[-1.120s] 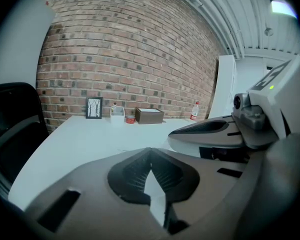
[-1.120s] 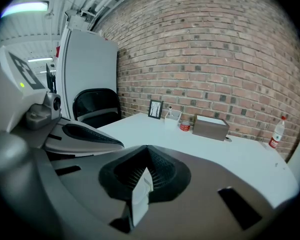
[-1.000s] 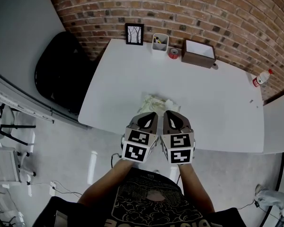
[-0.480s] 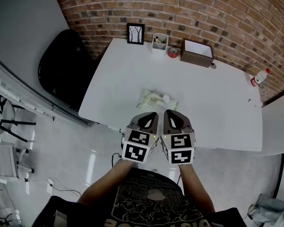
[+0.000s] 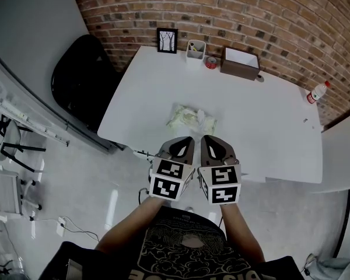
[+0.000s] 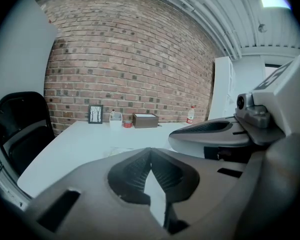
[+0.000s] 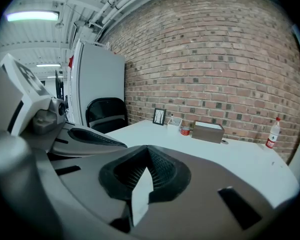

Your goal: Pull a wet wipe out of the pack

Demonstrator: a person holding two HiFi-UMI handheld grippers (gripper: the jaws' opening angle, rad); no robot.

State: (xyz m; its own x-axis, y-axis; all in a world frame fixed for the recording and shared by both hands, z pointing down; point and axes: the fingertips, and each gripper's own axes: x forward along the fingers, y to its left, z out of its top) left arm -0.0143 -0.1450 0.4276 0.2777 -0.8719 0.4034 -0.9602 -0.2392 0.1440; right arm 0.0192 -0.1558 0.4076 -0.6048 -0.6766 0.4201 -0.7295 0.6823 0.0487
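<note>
Moved a little up the head view is the pack (image 5: 191, 119): more of it is seen now than a second ago, and a bit more bare table (image 5: 268, 127) is seen between it and the gripper tips. It lies flat near the front edge of the table, just past both grippers, and it is not touched. The left gripper (image 5: 188, 140) and the right gripper (image 5: 205, 139) are held side by side at the table edge, as they were before. The chair (image 5: 81, 80) and the box (image 5: 240, 63) are also seen a little shifted, so it looks as if the whole view was moved and not the pack itself. This means the task is not yet started: nothing is gripped and nothing is pulled out.

From the left gripper view, the jaws are seen pressed together with nothing between them. The pack is seen only faintly on the table past them. The right gripper is seen close at the side.

From the right gripper view, the jaws are also seen closed tight and empty. The pack is hidden behind the gripper body here. The bottle (image 7: 273, 133) is seen far off by the wall.
</note>
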